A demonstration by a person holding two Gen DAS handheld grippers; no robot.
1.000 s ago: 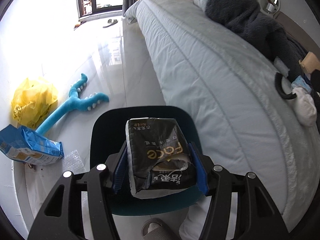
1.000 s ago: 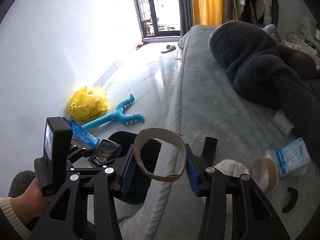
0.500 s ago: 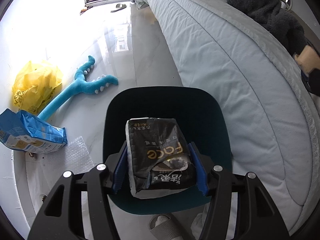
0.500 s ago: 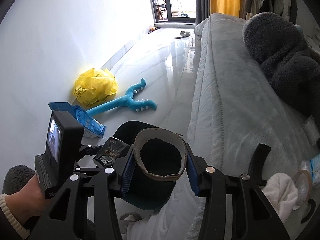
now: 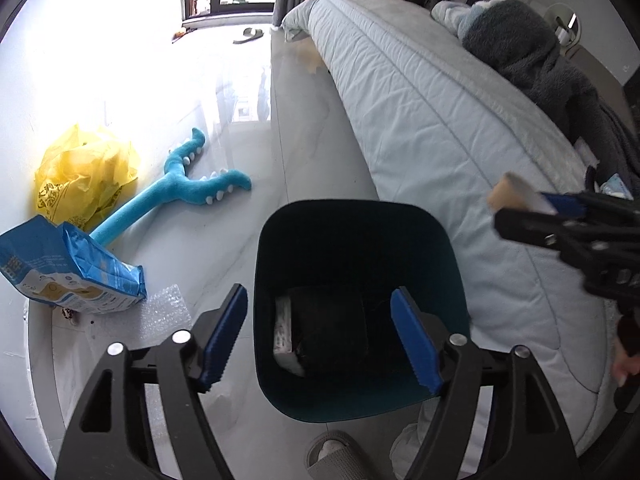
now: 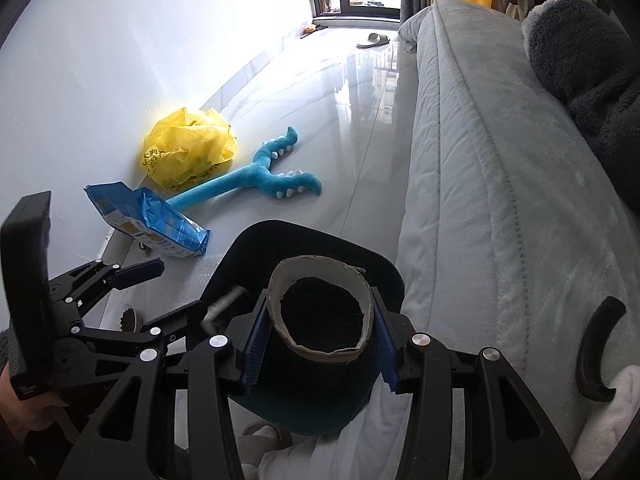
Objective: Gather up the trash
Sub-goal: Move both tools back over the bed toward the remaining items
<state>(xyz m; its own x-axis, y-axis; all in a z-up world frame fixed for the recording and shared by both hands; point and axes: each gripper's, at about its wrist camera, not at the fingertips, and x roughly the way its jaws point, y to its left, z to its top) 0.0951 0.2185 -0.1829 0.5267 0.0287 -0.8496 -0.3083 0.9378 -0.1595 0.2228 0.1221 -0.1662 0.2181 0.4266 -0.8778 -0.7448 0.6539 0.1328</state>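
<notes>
Tongs in my left hand (image 5: 318,334) have just been opening and stand spread, empty, above the dark bin (image 5: 452,264), where the black tissue pack (image 5: 328,326) lies. My right tongs (image 6: 318,336) pinch the cardboard ring (image 6: 276,284) over that bin.

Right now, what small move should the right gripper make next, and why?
Probably open the right gripper to drop the cardboard ring it holds. The ring hangs over the dark bin. The left gripper, whose jaws have just been opening, is empty, and the black tissue pack already lies in the bin.
</notes>
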